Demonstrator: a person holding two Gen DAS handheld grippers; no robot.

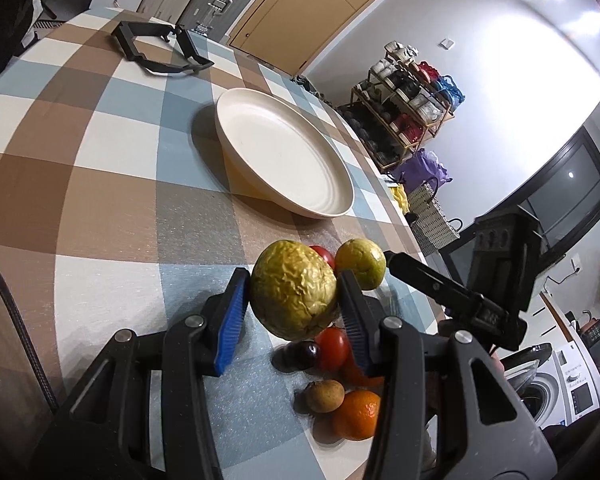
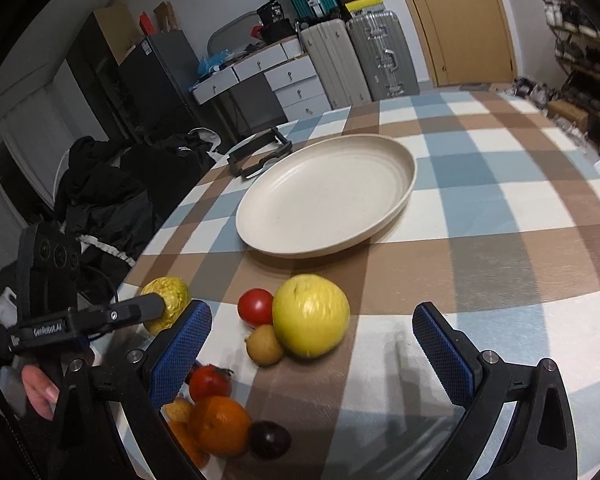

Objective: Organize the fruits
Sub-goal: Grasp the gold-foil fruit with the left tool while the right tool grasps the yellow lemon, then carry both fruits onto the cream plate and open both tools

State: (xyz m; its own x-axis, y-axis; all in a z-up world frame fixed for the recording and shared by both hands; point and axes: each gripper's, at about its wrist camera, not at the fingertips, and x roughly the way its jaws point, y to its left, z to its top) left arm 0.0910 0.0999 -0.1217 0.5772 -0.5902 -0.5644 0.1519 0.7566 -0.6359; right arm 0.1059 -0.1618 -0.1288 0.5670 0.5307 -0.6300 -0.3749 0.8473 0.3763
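My left gripper is shut on a wrinkled yellow-green fruit and holds it above the table; the same fruit shows at the left of the right wrist view. My right gripper is open and empty, just behind a smooth yellow-green fruit. Around that fruit lie red tomatoes, a small brown fruit, oranges and a dark plum. An empty cream plate sits farther back on the checked tablecloth; it also shows in the left wrist view.
A black plastic frame lies at the far side of the table. The table's edge runs close to the fruit pile on the right in the left wrist view. Dark clothing is heaped beside the table; suitcases and a door stand behind.
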